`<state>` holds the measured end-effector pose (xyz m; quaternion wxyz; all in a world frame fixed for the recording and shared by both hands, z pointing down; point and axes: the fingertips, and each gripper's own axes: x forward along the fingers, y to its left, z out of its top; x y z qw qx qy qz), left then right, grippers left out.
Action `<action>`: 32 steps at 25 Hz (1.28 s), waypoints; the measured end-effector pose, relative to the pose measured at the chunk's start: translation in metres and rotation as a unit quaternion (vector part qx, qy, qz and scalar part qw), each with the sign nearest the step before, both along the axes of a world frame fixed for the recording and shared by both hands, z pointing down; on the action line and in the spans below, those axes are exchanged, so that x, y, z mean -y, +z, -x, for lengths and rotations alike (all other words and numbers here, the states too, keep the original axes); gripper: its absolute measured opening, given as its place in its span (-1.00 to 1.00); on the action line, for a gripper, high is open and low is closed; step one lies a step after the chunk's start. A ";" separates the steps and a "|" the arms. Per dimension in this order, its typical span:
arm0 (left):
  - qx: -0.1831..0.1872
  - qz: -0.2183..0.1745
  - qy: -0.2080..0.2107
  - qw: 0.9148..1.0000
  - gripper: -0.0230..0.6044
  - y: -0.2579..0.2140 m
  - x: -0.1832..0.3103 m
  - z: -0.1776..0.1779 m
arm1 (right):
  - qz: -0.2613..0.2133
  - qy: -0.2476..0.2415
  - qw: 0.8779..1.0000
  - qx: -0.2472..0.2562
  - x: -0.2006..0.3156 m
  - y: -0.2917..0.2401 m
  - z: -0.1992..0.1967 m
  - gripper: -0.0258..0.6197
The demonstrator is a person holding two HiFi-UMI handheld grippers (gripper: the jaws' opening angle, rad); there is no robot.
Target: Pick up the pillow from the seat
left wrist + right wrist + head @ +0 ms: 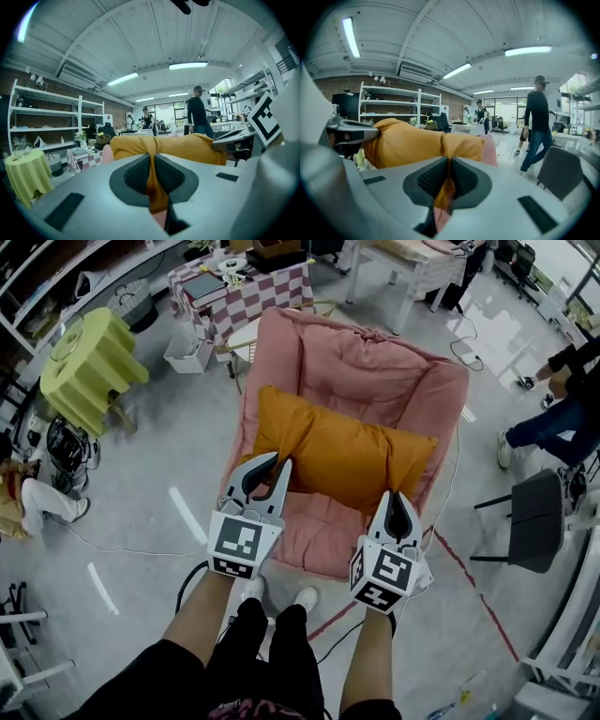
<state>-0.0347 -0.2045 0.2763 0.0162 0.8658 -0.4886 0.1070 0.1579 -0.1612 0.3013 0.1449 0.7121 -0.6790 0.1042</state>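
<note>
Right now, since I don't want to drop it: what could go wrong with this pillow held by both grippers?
Both the left gripper and right gripper pinch only thin folds at the near edge of the orange pillow, so the fabric could slip from the jaws. If one side lets go, the pillow would likely swing and drop onto the pink seat.

Right claw (446,180) pinches the orange pillow (412,140).

We see a mustard-orange pillow (342,454) on a pink seat (375,362). Our left tongs (277,461) and right tongs (398,496) are pale grey with black-and-white square markers. One counter (258,304) wears red-and-white checks, and a round table (92,371) wears yellow-green.
</note>
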 end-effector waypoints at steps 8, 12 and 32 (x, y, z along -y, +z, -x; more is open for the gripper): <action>-0.014 -0.040 0.009 0.999 -0.82 -0.069 -0.007 0.013 | -0.032 0.010 0.999 0.005 -0.008 -0.067 0.010 -0.81; -0.024 -0.058 0.013 0.998 -0.82 -0.097 -0.015 0.012 | -0.051 0.014 0.999 -0.003 -0.017 -0.097 0.010 -0.81; -0.051 -0.123 0.037 0.990 -0.82 -0.196 -0.056 0.028 | -0.114 0.035 0.993 -0.025 -0.068 -0.196 0.026 -0.81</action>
